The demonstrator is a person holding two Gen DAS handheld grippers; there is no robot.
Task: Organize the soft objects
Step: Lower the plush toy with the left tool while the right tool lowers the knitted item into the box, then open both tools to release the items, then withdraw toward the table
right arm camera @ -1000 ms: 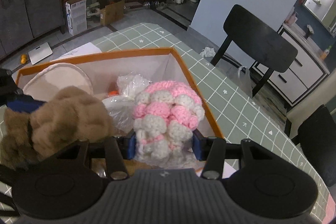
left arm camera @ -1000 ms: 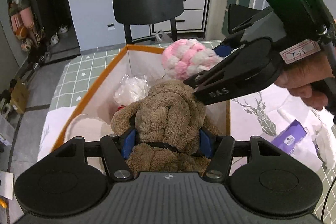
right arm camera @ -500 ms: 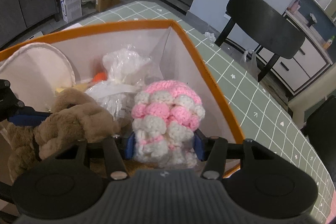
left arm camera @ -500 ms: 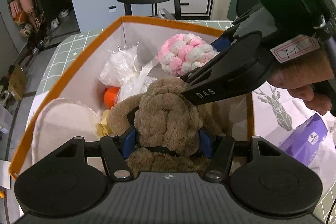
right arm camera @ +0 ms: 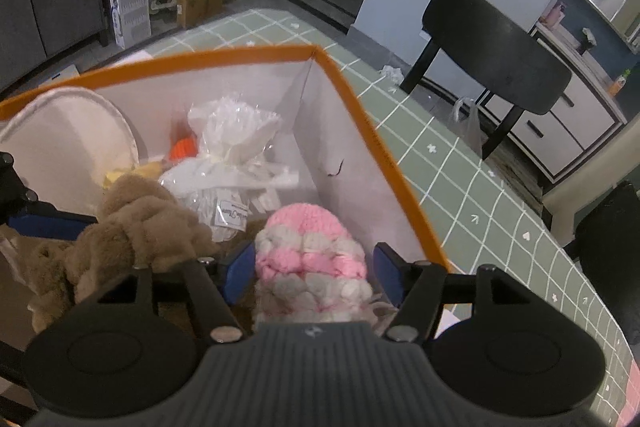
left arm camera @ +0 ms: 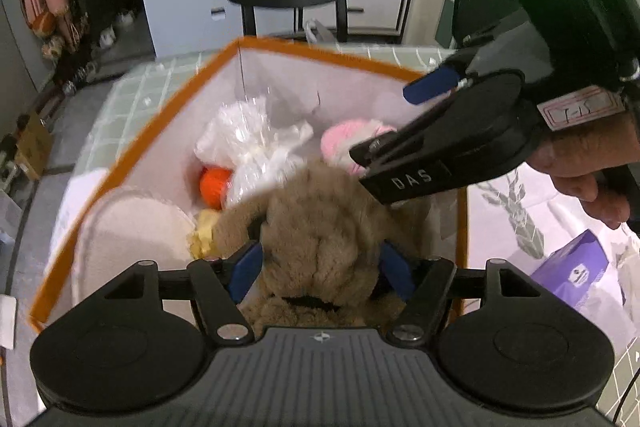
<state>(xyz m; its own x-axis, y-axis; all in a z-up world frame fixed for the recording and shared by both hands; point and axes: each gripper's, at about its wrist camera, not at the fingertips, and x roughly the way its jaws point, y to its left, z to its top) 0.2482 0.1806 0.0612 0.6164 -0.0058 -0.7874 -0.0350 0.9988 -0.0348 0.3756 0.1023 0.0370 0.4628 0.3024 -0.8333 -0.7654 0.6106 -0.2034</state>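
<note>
My left gripper (left arm camera: 322,261) is opening around a fuzzy brown plush toy (left arm camera: 320,239), my right gripper (right arm camera: 314,269) is opening around a pink-and-white knitted ball (right arm camera: 310,259); pads off both. Both sit low inside the orange-rimmed box (right arm camera: 360,115), beside a white plastic bag (right arm camera: 232,151). The right wall is close; there is open room toward the far corner.

the right gripper (right arm camera: 314,269) points down into an orange-rimmed bin (right arm camera: 372,131). its jaws are opening, with a pink-and-white knit toy (right arm camera: 312,267) between the blue pads (right arm camera: 386,273); a gap shows at the right pad. to the left a brown plush (right arm camera: 136,223) lies beside the left gripper's blue finger (right arm camera: 44,225). behind are a clear bag of white stuff (right arm camera: 230,167), something orange (right arm camera: 182,149) and a cream pad (right arm camera: 68,131). the bin stands on a green checked table (right arm camera: 460,167), a black chair (right arm camera: 492,55) beyond.
</note>
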